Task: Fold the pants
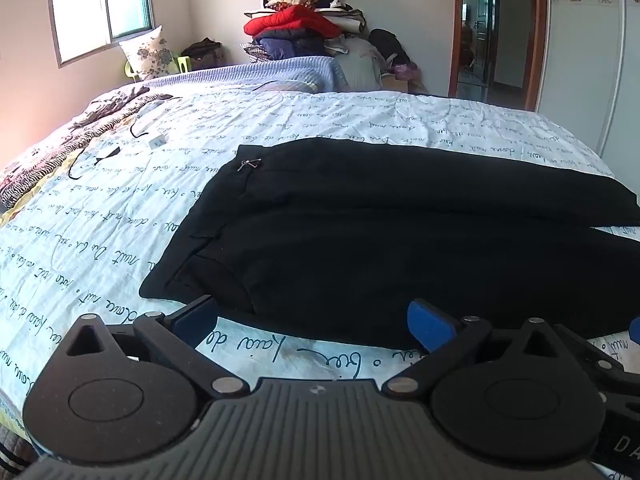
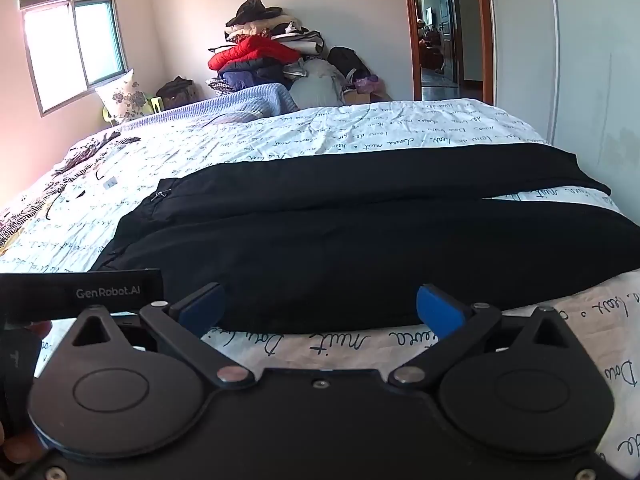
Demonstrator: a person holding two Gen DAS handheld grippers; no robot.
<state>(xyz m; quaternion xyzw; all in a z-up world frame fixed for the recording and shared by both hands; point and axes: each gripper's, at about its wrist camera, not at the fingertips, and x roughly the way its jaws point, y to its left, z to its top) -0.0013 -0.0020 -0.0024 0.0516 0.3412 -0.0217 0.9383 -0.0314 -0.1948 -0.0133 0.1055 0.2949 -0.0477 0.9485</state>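
One pair of black pants (image 1: pixel 400 232) lies flat mid-bed on the script-print quilt (image 1: pixel 280 120), legs running to 3 o'clock. Both tongs, left gripper (image 1: pixel 312 322) and right gripper (image 2: pixel 320 308), are spread wide, empty, at the near hem. Clothes pile (image 1: pixel 304 20) at 12, charger cable (image 1: pixel 140 132) at 10.

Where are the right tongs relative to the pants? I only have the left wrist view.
Observer: The right tongs are open and empty, at the near edge of the pants, over the nearer leg.
Operator: Can you see where the far leg ends?
Observer: Yes. The far leg ends on the bedsheet, with sheet showing beyond its hem.
Operator: How close are my two tools?
Observer: Side by side. The housing of the left tongs shows just left of the right tongs in the right wrist view.
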